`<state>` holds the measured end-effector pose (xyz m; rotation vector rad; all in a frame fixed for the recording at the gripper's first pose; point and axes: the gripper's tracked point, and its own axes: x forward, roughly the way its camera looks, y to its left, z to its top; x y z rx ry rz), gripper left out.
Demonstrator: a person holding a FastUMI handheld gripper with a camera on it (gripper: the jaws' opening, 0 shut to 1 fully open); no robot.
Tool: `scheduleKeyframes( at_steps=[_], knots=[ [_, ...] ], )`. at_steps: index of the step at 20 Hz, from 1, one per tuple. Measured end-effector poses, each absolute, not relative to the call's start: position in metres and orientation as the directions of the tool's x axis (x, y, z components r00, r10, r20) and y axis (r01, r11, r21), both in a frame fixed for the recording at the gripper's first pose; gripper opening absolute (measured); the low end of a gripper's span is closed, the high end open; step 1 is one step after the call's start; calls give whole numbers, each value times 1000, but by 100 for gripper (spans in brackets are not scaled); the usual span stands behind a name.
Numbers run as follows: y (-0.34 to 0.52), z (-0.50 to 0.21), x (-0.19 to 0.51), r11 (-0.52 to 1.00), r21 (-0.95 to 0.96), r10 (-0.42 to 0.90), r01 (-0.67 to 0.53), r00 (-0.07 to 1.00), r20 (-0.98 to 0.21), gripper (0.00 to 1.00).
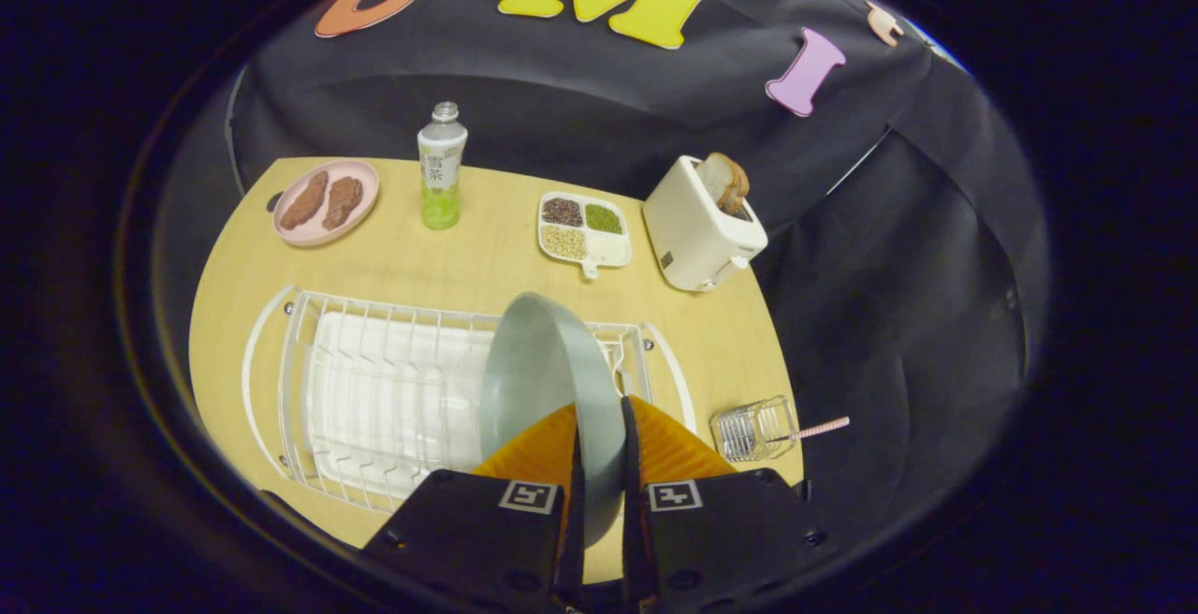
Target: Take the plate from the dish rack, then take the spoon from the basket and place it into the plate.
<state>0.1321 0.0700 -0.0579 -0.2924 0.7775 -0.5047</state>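
Gripper view, plate extraction. The claw is clenched on the grey-green plate, one finger on each face of the rim, with the plate standing on edge between them. The plate sits over the right-hand part of the white wire dish rack; whether its lower edge still rests in a slot or has just cleared the wires cannot be told, since the fingers hide that part.

The step in hand, as judged, is drawing the plate out of the rack. To do it well, lift along the plate's own plane so the rim does not catch the upright wires, and keep the grip firm, because a rim pinch on a smooth plate can let it pivot or slip. Only after it is clear of the rack should the plate be turned flat and set down on a bare stretch of the wooden tabletop.

The wire basket stands just right of the rack, with the pink handle of what is taken to be the spoon sticking out toward the table edge. Setting the plate near this basket would shorten the later transfer.

Beyond the rack lie a pink dish of meat, a drink bottle, a divided tray of grains and a toaster with bread, all well apart from the lifting path.
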Motion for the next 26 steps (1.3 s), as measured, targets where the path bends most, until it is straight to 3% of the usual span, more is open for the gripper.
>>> scheduleKeyframes(
  at_steps=[6,10,17,26],
  knots=[
    [74,-56,83,924,-304,-379,234,683,-625,21],
    [75,-54,42,955,-245,-281,168,778,-561,22],
    [80,-117,-25,999,-35,-33,17,830,-557,22],
    [47,-243,-43,997,55,-6,45,818,-575,22]
  ],
)
